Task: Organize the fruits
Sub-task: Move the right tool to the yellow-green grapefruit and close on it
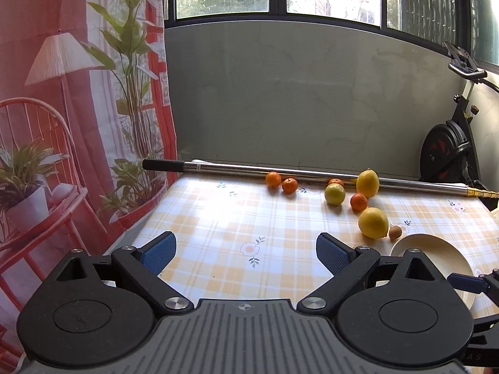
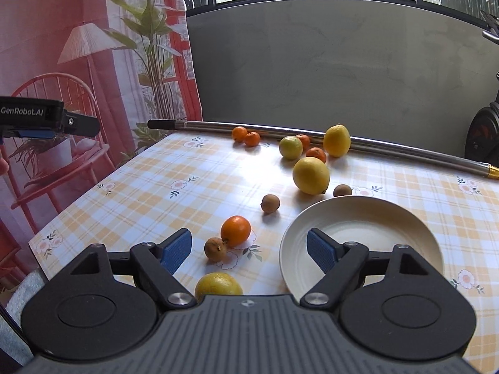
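Observation:
My right gripper (image 2: 249, 251) is open and empty, low over the checked tablecloth (image 2: 140, 187). Just beyond its fingertips lie an orange (image 2: 236, 230) and a small brown fruit (image 2: 215, 249). A yellow citrus (image 2: 218, 283) is half hidden under the gripper body. A cream plate (image 2: 374, 227) sits empty at the right, with the right finger over its rim. Farther back are two lemons (image 2: 311, 175) (image 2: 336, 140), a greenish fruit (image 2: 290, 147) and several tangerines (image 2: 252, 139). My left gripper (image 1: 246, 252) is open over bare cloth, left of the plate (image 1: 436, 249).
A metal pole (image 2: 389, 146) lies along the table's back edge against a grey wall. A printed curtain (image 1: 78, 109) hangs past the left edge. An exercise bike (image 1: 446, 146) stands at the back right. Two more small brown fruits (image 2: 270, 203) (image 2: 342, 190) lie near the plate.

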The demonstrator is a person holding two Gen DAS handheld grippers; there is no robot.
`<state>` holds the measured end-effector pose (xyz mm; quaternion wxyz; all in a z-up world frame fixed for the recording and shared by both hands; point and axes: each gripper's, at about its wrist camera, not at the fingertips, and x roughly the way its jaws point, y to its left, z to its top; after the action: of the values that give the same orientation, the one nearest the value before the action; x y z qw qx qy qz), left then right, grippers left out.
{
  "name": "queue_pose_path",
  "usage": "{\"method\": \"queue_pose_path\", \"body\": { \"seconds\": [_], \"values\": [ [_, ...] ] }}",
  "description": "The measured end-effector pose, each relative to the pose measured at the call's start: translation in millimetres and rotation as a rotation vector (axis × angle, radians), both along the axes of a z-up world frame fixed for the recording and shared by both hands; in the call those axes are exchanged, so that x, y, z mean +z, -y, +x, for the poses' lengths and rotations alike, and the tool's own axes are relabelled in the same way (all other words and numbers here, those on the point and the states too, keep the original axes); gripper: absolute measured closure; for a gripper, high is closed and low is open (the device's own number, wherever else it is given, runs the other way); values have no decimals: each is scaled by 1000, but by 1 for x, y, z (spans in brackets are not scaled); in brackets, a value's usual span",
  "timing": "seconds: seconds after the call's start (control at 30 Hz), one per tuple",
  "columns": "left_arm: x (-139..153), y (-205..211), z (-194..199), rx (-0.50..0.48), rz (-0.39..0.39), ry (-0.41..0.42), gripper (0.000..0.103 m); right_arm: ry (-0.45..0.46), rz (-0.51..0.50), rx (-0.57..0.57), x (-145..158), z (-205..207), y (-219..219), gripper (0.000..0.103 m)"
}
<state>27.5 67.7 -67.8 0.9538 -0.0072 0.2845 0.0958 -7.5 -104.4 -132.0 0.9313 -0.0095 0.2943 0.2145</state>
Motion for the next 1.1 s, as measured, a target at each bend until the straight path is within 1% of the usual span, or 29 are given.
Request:
{"method": "queue_pose_path", "body": {
  "seconds": [0.13, 0.23, 0.3, 0.37, 0.47, 0.6, 0.77, 0.87, 0.9, 0.97, 1.03, 1.1],
  "values": [
    [-6, -3, -2, -1, -15, 27, 6, -29, -9, 36, -14, 3, -7, 19],
    [-13, -5, 0, 2, -27, 14, 11, -59, -37, 65, -21, 4, -14, 19],
    [-17, -9, 3, -3, -65, -10, 14, -68, -76, 86, -27, 4, -20, 20],
    [-21, -14, 4, -23, -126, -17, 15, -77, -118, 105, -33, 3, -27, 21],
    [-27, -18, 5, -21, -181, -38, 15, -83, -130, 130, -38, 3, -32, 22],
    [-29, -14, 2, -37, -151, -22, 14, -127, -121, 155, -44, 10, -34, 23],
    [-32, -9, 3, -67, -158, -27, 14, -170, -101, 162, -52, 15, -33, 23],
    [-35, -8, 2, -73, -173, -28, 14, -200, -79, 157, -56, 18, -29, 29],
    [-36, -8, 2, -73, -181, -30, 14, -200, -75, 155, -56, 18, -28, 32],
    [-38, -9, 3, -52, -193, -41, 14, -193, -74, 143, -56, 17, -27, 33],
    [-40, -10, 4, -34, -205, -54, 14, -190, -71, 137, -57, 17, -27, 37],
    [-41, -9, 4, -31, -202, -57, 14, -197, -60, 137, -57, 17, -27, 39]
  ]
}}
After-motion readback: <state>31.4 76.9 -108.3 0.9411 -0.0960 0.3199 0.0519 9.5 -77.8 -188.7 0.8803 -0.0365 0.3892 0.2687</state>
